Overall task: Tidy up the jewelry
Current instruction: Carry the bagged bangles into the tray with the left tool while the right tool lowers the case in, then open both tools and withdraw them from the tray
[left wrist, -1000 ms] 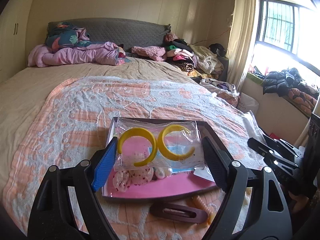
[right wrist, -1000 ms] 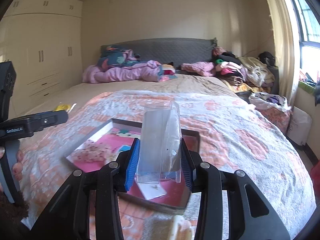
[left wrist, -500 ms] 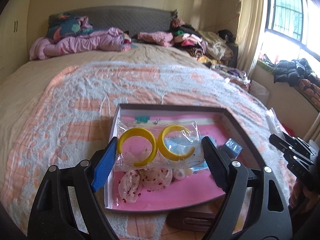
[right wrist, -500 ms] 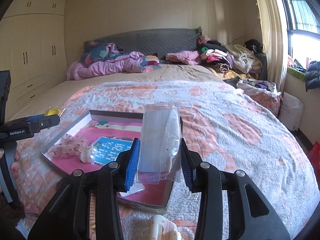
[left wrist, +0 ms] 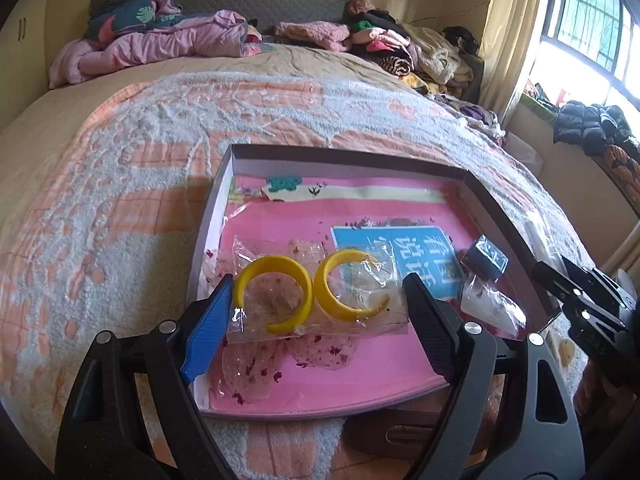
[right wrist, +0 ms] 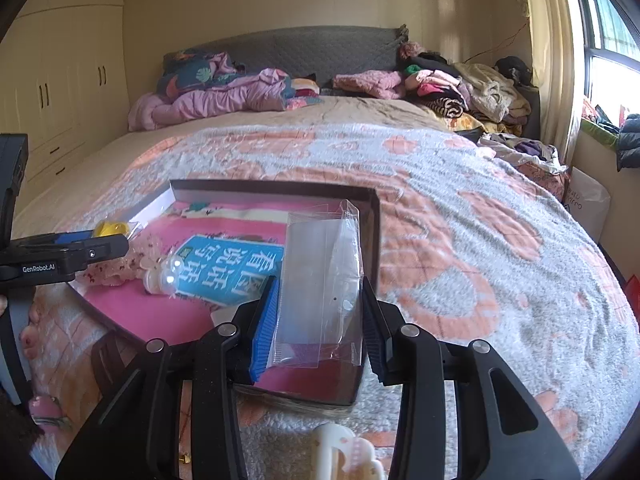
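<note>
Both grippers have been lowered over the shallow pink-lined cardboard box point(left wrist: 496, 216). A clear bag of yellow hoop earrings point(left wrist: 316, 292) is clamped in the left gripper point(left wrist: 316, 312), an empty clear plastic sleeve point(right wrist: 320, 280) in the right gripper point(right wrist: 320, 320). Either slippery packet could be dropped beyond the box's near edge.

The bed point(left wrist: 120, 184) wore an orange-and-grey blanket point(right wrist: 460, 216). A shallow box point(left wrist: 352, 156) lay on it, with pink bedding point(left wrist: 160, 46) and piled clothes point(right wrist: 452, 84) by the headboard.

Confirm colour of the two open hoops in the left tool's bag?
Yellow hoops; clearest in the left wrist view.
</note>
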A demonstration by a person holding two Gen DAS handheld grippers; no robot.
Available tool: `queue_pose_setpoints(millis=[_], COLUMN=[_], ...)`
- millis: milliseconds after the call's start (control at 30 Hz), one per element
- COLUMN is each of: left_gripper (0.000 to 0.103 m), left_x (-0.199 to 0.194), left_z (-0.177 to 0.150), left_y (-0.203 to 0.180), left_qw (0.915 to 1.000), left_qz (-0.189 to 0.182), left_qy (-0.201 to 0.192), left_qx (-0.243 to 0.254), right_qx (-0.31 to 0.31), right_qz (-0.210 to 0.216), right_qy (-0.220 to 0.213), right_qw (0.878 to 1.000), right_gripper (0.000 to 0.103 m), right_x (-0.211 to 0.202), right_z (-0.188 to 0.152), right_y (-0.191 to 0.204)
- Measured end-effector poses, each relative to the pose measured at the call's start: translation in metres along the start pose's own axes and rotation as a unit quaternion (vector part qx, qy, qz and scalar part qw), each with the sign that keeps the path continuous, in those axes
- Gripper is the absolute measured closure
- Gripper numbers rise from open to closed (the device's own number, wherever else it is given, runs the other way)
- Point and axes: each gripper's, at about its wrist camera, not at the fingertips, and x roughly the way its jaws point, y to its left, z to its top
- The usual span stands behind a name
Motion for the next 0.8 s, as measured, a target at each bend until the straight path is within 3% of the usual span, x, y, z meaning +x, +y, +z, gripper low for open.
queue_pose_setpoints(millis=[500, 600, 733, 800], left_gripper=[0.025, 0.024, 0.024, 0.022], left_x=[-0.008, -0.014, -0.025, -0.031], left_z=[-0.001, -0.001, 0.000, 0.000], left_y=[0.000, -0.001, -0.002, -0.002], left_qw=[1.0000, 1.0000, 0.9998, 0.9997], left_qz=[0.001, -0.001, 0.000, 0.000], left_qy=[-0.001, -0.009, -0.019, -0.025], left_qx=[0.002, 0.002, 0.001, 0.000], right_qx=[0.005, 0.007, 0.009, 0.011], right_qz=[0.007, 0.007, 0.007, 0.004], right_qy=[0.039, 0.030, 0.012, -0.003], right_qw=[0.999, 0.999, 1.000, 1.000], right_gripper=[0.063, 0.052, 0.048, 0.039], right_x=[0.014, 0.008, -0.005, -0.016], right_z=[-0.007, -0.006, -0.003, 0.001], right_y=[0.006, 0.005, 0.004, 0.003])
